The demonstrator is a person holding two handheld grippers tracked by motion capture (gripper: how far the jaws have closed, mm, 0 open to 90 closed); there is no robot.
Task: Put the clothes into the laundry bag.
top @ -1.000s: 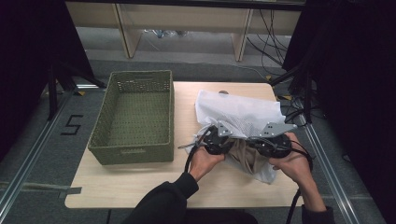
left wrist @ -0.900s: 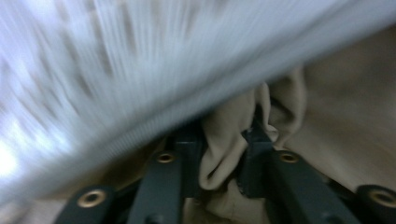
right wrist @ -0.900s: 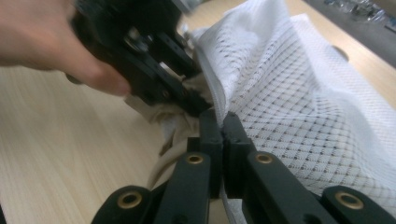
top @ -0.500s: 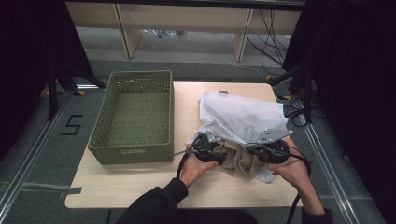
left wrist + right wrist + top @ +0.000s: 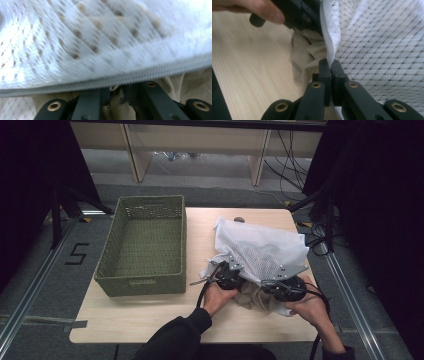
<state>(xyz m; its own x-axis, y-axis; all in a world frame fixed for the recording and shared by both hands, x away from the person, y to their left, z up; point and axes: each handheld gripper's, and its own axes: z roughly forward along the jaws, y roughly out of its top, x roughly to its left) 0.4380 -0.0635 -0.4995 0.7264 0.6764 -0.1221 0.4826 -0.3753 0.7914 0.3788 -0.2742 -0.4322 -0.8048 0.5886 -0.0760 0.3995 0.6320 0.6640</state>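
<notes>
A white mesh bag (image 5: 260, 247) with a zipper edge lies on the right half of the table, and a beige cloth (image 5: 255, 295) bulges out of its near opening. My left gripper (image 5: 231, 270) is at the left of that opening. Its jaws have just been closing, and in the left gripper view (image 5: 119, 88) they pinch the zipper edge of the bag (image 5: 100, 37) with beige cloth (image 5: 195, 80) behind. My right gripper (image 5: 287, 276) is at the right of the opening. It (image 5: 331, 66) is shut on the zipper edge of the bag (image 5: 382, 50), beside the cloth (image 5: 307, 52).
A green woven basket (image 5: 140, 285) stands on the left half of the wooden table (image 5: 150, 317), close to the bag. Cables run along the floor at the right. In the right gripper view the other hand (image 5: 262, 8) holds the left gripper's body (image 5: 294, 12).
Both hands have sunk toward the table with the bag's near edge. The bag now lies lower and more spread out.
</notes>
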